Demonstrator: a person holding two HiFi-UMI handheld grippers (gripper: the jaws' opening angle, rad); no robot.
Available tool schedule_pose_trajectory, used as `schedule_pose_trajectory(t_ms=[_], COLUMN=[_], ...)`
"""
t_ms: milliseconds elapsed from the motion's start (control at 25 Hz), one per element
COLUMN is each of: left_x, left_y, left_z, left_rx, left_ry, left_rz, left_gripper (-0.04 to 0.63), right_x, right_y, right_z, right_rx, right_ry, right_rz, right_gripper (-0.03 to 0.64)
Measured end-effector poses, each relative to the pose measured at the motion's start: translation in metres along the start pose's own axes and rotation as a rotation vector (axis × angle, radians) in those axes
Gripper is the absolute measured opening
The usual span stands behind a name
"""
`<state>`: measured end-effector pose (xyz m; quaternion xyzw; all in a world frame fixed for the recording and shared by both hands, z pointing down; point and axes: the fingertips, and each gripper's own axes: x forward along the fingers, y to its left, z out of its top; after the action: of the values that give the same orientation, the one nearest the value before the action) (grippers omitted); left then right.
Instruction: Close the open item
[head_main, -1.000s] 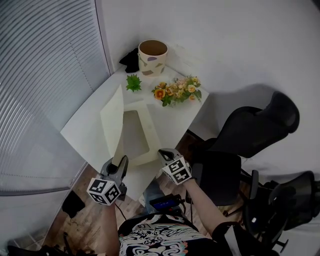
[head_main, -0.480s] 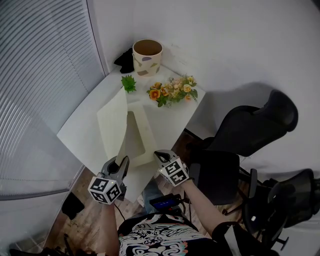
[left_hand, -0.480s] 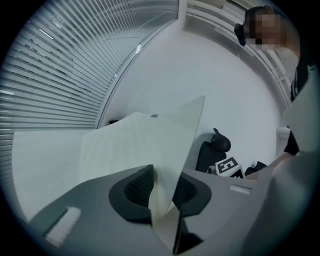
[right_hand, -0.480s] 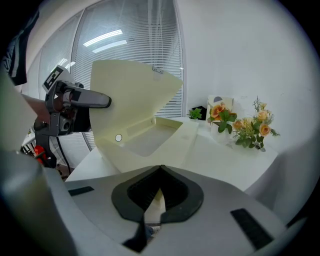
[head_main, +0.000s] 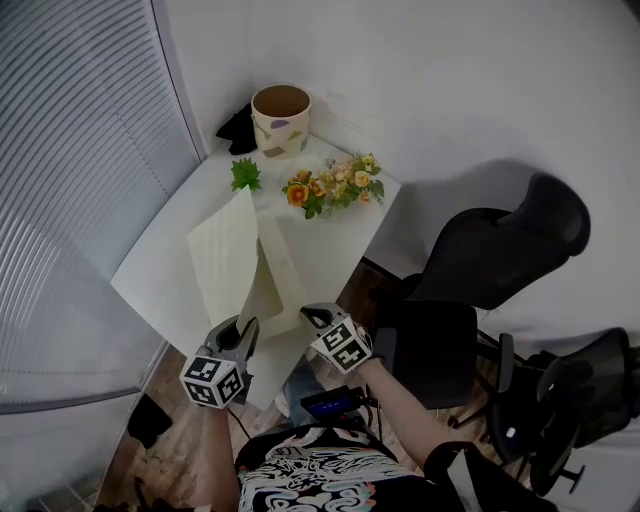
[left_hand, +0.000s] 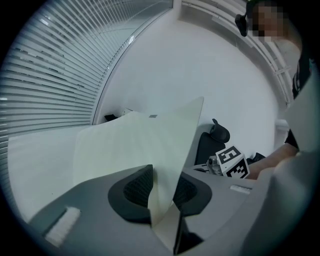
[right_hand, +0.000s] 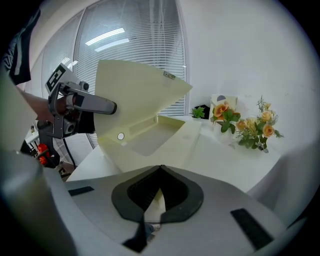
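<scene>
Left hand-held gripper (head_main: 242, 328) opening around lid (head_main: 225, 260), lid swung lower

Box (head_main: 285, 285) and its lid (head_main: 225, 260) are a pale creamy yellow, on a plain white bench (head_main: 340, 228). Behind the box there's a cream pot (head_main: 280, 125) with purple and brown blotches, a green sprig (head_main: 244, 175) and orange-yellow flowers (head_main: 330, 185). There's a black chair (head_main: 500, 260) to its right. Left gripper (head_main: 240, 327) and right gripper (head_main: 310, 313) are grey, with black-and-white square-patterned cubes.

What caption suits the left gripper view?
Left gripper, jaws opening, with the raised pale box lid between them.
</scene>
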<state>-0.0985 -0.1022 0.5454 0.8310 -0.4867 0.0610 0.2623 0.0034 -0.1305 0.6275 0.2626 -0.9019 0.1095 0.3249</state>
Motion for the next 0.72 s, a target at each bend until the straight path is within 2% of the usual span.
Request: schedule_pose_trajectory(t_ms=[200, 440, 720], left_x=[0.007, 0.015, 0.022], left_y=[-0.003, -0.003, -0.004], left_z=[-0.005, -0.01, -0.016], left_rx=[0.029, 0.054, 0.068], left_ry=[0.045, 0.092, 0.139], left_rz=[0.002, 0.004, 0.011], left_gripper=[0.077, 0.078, 0.084], right_x=[0.001, 0.0, 0.0], right_y=[-0.001, 0.001, 0.002], right_z=[-0.002, 0.0, 0.0], right_rx=[0.008, -0.036, -0.022], right_ry=[0.003, 0.042, 0.043], right_rz=[0.001, 0.035, 0.047], right_gripper=[0.002, 0.002, 0.002])
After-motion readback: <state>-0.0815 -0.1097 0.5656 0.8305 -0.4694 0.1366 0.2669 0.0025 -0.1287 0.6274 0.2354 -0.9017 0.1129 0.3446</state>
